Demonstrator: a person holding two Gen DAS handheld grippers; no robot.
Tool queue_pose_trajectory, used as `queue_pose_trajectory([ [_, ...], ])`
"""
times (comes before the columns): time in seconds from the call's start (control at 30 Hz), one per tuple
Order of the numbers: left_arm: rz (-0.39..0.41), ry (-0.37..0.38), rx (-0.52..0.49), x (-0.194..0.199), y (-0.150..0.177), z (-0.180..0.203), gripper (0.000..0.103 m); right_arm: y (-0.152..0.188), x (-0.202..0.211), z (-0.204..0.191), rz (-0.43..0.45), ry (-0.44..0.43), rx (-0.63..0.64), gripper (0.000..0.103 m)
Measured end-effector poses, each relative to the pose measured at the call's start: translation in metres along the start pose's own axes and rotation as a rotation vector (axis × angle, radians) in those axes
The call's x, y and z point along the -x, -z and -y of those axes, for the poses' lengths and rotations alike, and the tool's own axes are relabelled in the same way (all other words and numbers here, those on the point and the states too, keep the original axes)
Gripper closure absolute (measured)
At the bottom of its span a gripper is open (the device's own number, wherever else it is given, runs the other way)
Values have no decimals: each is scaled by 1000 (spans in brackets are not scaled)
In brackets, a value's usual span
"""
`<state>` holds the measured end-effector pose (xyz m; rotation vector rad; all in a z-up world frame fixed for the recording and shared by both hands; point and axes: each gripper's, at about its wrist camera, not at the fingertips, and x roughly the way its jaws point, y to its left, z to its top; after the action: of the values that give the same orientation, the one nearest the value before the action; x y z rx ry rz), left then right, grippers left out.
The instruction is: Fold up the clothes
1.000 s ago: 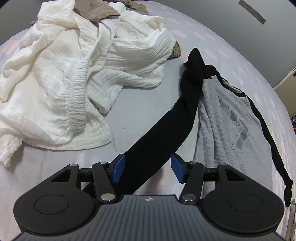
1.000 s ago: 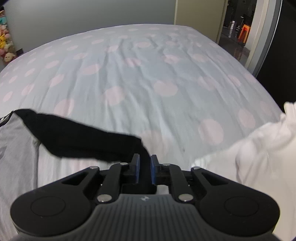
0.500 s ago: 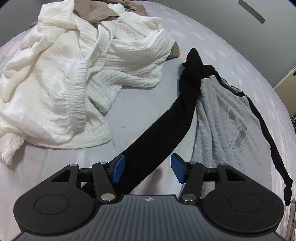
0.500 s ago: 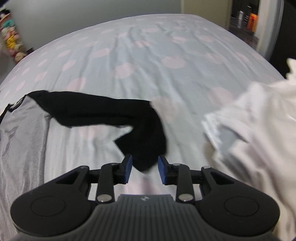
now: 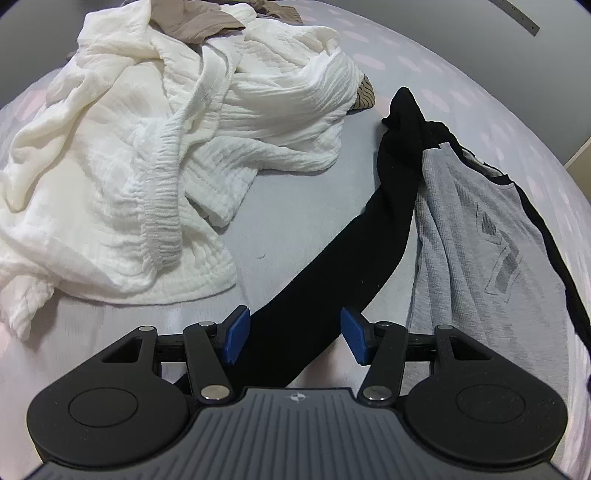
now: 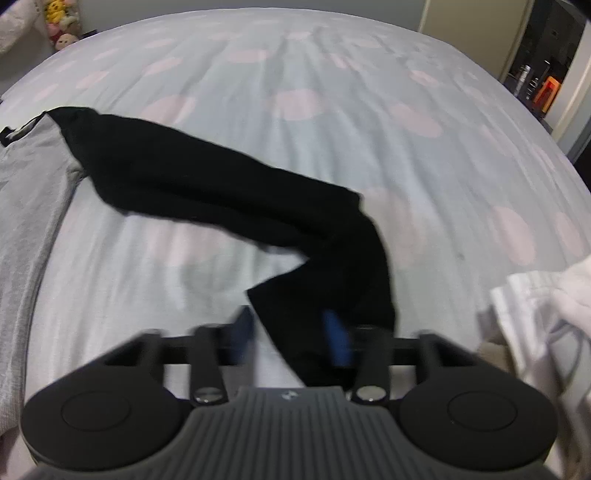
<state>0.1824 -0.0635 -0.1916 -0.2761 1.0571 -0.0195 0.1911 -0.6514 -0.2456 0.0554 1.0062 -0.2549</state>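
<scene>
A grey shirt (image 5: 480, 236) with black sleeves lies flat on the bed. In the left wrist view one black sleeve (image 5: 354, 243) runs from the shoulder down between my left gripper's (image 5: 293, 336) open blue pads; the jaws stand wide apart around it. In the right wrist view the other black sleeve (image 6: 221, 188) lies bent on the bed, its cuff end between my right gripper's (image 6: 291, 334) open, blurred fingers. The grey body also shows in the right wrist view (image 6: 26, 206) at the left edge.
A crumpled pile of white garments (image 5: 155, 155) lies left of the shirt, with brown cloth (image 5: 192, 22) behind it. White cloth (image 6: 546, 314) sits at the right. The bedspread (image 6: 332, 74) is pale with pink dots. A doorway (image 6: 546, 85) is at the far right.
My right gripper was shut on the sleeve cuff; it has opened and let the sleeve drop onto the bed, drawing back. My left gripper has stayed open over its sleeve.
</scene>
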Motion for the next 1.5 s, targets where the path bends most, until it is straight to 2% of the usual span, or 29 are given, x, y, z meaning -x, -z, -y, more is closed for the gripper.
queue_pose_trajectory([
  [0.03, 2, -4, -6, -1, 0, 1, 51, -3, 4, 5, 2, 5, -1, 97],
  [0.23, 9, -22, -33, -3, 0, 6, 51, -32, 46, 46, 100, -6, -65, 97],
  [0.47, 19, -31, -20, -2, -1, 3, 51, -81, 68, 102, 123, 164, -121, 97],
  [0.63, 26, -36, -9, -2, -2, 2, 51, -90, 45, 138, 64, 258, -190, 97],
  [0.83, 31, -51, -13, -4, -4, 4, 51, -87, 13, 151, -18, 334, -198, 98],
  [0.97, 29, -54, -13, -6, -5, 3, 51, -86, -2, 149, -42, 299, -189, 95],
  [1.0, 27, -53, -12, -6, -6, 3, 51, -86, -1, 145, -41, 301, -172, 90],
  [1.07, 21, -45, -13, -4, -7, 2, 51, -84, 3, 137, -34, 307, -137, 88],
  [1.13, 9, -37, -12, -3, -7, 0, 50, -83, 16, 126, 25, 314, -104, 84],
  [1.2, -5, -30, -2, -2, -6, -4, 50, -79, 35, 111, 106, 284, -98, 77],
  [1.27, -12, -25, 18, 0, -5, -8, 50, -72, 56, 92, 181, 203, -112, 72],
  [1.37, -19, -16, 39, 2, -4, -11, 50, -50, 78, 48, 235, 22, -148, 64],
  [1.47, -14, -2, 32, 8, -1, -9, 50, -21, 89, -2, 244, -180, -210, 57],
  [1.5, -3, 9, 23, 12, 0, -8, 50, -12, 91, -16, 248, -220, -221, 56],
])
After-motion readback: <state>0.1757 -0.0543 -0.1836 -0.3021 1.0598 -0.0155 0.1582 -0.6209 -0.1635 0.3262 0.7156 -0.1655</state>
